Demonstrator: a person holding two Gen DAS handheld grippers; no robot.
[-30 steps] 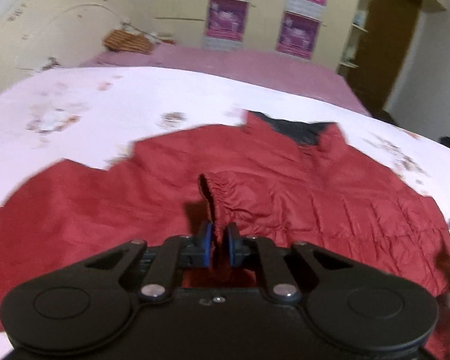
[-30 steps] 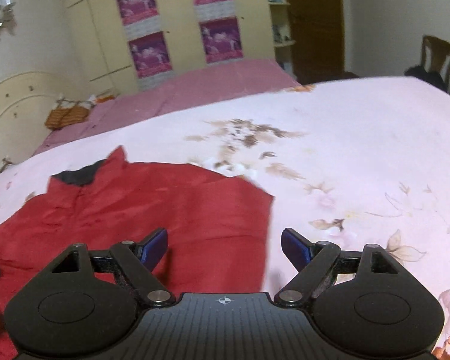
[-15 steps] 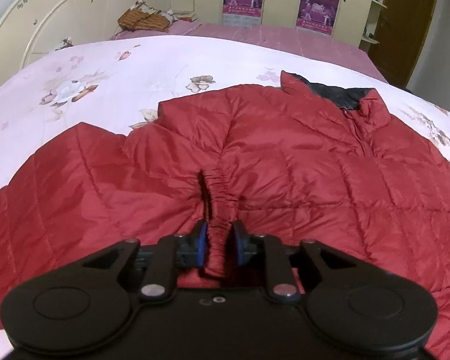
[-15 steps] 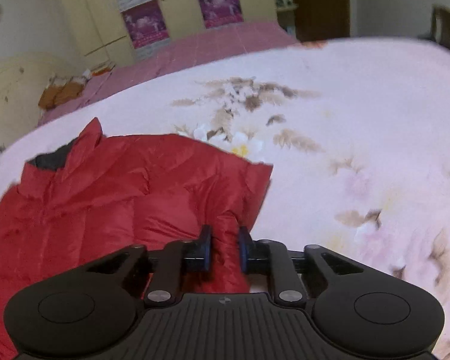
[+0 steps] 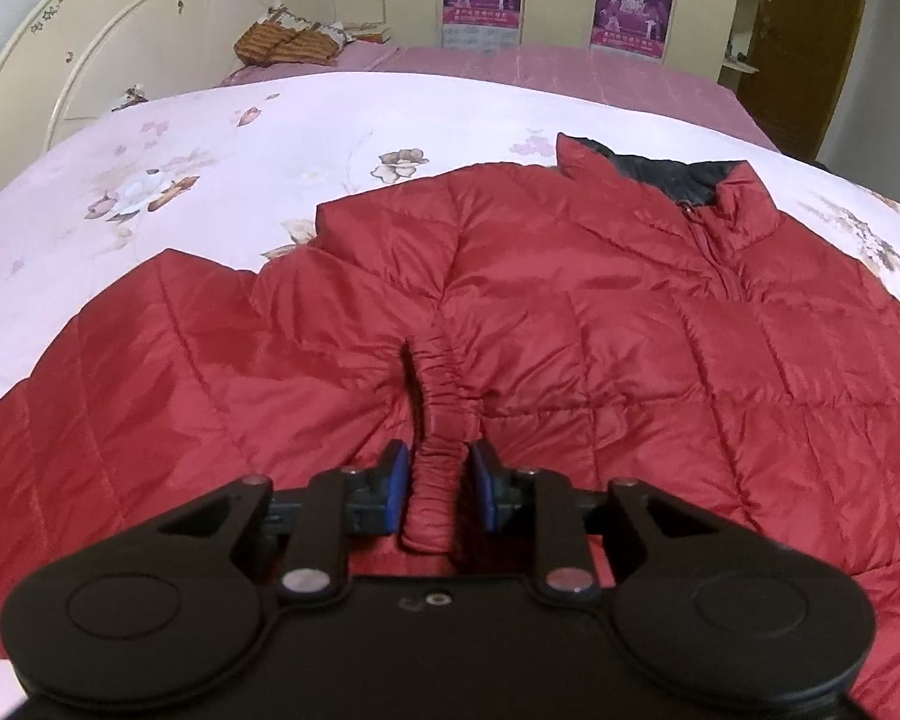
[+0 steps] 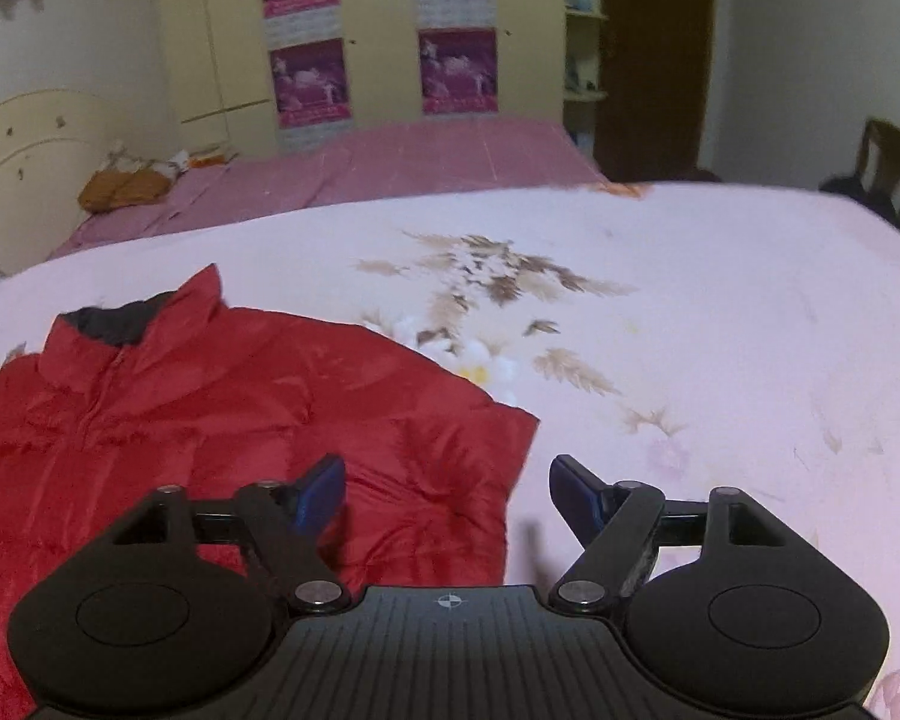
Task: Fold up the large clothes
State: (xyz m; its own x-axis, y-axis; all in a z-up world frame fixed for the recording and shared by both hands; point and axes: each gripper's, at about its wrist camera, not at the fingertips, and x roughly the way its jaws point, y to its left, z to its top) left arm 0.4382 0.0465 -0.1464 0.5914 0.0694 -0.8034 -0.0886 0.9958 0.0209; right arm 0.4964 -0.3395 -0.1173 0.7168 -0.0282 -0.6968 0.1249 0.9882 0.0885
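Note:
A red quilted jacket [image 5: 570, 324] with a dark collar lies front up on the pink floral bedspread [image 5: 210, 144]. Its left sleeve is folded across the body, and the gathered cuff [image 5: 441, 420] stands between the blue pads of my left gripper [image 5: 438, 489]. The jaws stand slightly apart with small gaps beside the cuff. In the right wrist view the jacket [image 6: 210, 420] fills the lower left. My right gripper [image 6: 447, 495] is wide open and empty above the jacket's folded right edge.
The bedspread [image 6: 690, 330] stretches far to the right. A second bed with a purple cover [image 6: 390, 168] lies behind, with a brown bundle [image 6: 123, 189] on it. A cream headboard [image 5: 120, 42] stands left, cupboards with posters at the back, a wooden chair [image 6: 888, 168] far right.
My right gripper, shut on the jacket's edge half a second ago, has let go and opened wide. My left gripper's jaws have loosened around the sleeve cuff, which now rests on the jacket body.

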